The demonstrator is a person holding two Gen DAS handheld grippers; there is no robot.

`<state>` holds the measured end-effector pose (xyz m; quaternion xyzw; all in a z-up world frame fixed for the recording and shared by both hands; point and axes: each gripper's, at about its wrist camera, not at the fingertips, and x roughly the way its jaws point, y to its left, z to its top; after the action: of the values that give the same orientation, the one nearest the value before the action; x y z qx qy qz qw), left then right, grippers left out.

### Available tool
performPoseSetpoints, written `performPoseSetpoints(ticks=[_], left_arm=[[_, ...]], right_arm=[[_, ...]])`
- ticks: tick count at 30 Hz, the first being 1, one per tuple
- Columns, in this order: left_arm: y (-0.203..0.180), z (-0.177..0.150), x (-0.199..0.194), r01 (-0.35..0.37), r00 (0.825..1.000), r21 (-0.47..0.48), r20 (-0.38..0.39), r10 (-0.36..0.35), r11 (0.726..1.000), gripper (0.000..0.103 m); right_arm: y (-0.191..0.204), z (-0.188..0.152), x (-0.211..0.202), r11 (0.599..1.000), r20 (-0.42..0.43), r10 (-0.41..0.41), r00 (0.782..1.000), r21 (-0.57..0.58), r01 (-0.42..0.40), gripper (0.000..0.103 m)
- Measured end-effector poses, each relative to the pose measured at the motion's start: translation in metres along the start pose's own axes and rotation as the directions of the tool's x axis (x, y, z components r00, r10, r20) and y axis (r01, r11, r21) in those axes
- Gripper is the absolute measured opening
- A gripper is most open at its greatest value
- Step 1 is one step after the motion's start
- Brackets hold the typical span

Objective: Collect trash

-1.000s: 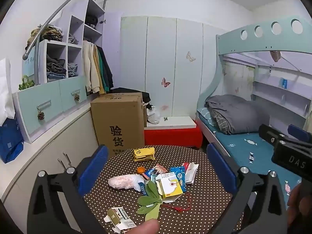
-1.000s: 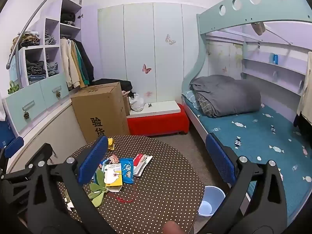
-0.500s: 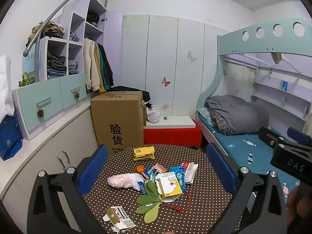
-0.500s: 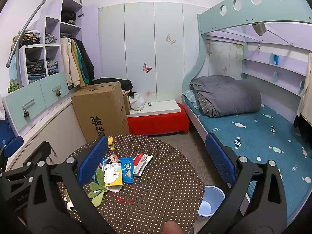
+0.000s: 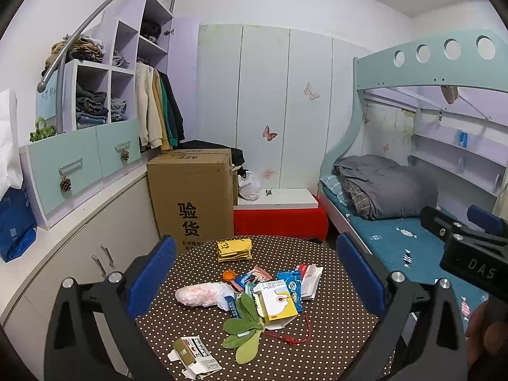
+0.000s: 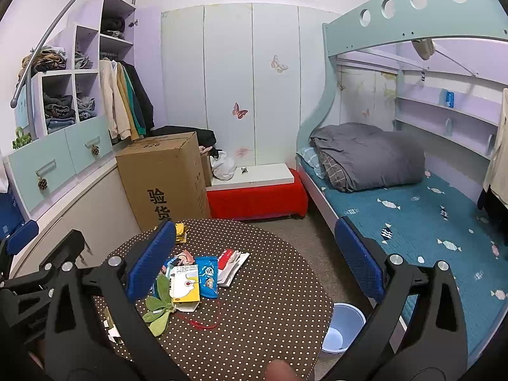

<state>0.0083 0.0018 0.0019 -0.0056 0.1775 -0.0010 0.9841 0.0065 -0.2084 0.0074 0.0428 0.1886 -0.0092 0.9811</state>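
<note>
Trash lies on a round brown dotted table (image 5: 333, 327): a yellow-white carton (image 5: 277, 301), a blue packet (image 5: 290, 281), a clear bag with pink contents (image 5: 203, 295), green leaves (image 5: 243, 330), a red string (image 5: 290, 338), a small box (image 5: 190, 352), yellow packets (image 5: 234, 249) and an orange cap (image 5: 229, 275). The carton (image 6: 185, 285) and blue packet (image 6: 208, 274) also show in the right wrist view. My left gripper (image 5: 254, 273) is open and empty above the table. My right gripper (image 6: 254, 260) is open and empty, right of the pile.
A light blue bin (image 6: 343, 327) stands on the floor right of the table. A big cardboard box (image 5: 193, 197) and a red bench (image 5: 279, 222) stand behind. A bunk bed (image 6: 412, 209) is at right, cabinets (image 5: 79, 165) at left.
Both grippers have risen slightly and drifted a little, so the table sits lower in view. Both stay open and nothing on the table has moved.
</note>
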Motion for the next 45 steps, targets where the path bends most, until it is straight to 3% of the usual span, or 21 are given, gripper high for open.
performPoseSetpoints(ticks=[20,32,40,45], left_arm=[[0.004,-0.008,0.005,-0.003,1.000,-0.008,-0.014,0.003,1.000,0.099],[0.047,-0.045,0.029,-0.079,0.991,-0.051,-0.114,0.073,0.996,0.099],[0.097,-0.087,0.055,-0.184,0.954,-0.060,-0.249,0.164,0.981,0.099],[0.115,-0.113,0.065,-0.196,0.933,-0.049,-0.318,0.171,0.979,0.099]], right_arm=[[0.006,-0.004,0.002,1.000,-0.015,-0.002,1.000,-0.017,0.001,0.098],[0.034,-0.028,0.041,0.996,-0.130,0.040,0.991,-0.077,-0.051,0.098],[0.061,-0.075,0.096,0.983,-0.317,0.109,0.942,-0.104,-0.149,0.098],[0.074,-0.101,0.121,0.978,-0.405,0.118,0.907,-0.113,-0.178,0.098]])
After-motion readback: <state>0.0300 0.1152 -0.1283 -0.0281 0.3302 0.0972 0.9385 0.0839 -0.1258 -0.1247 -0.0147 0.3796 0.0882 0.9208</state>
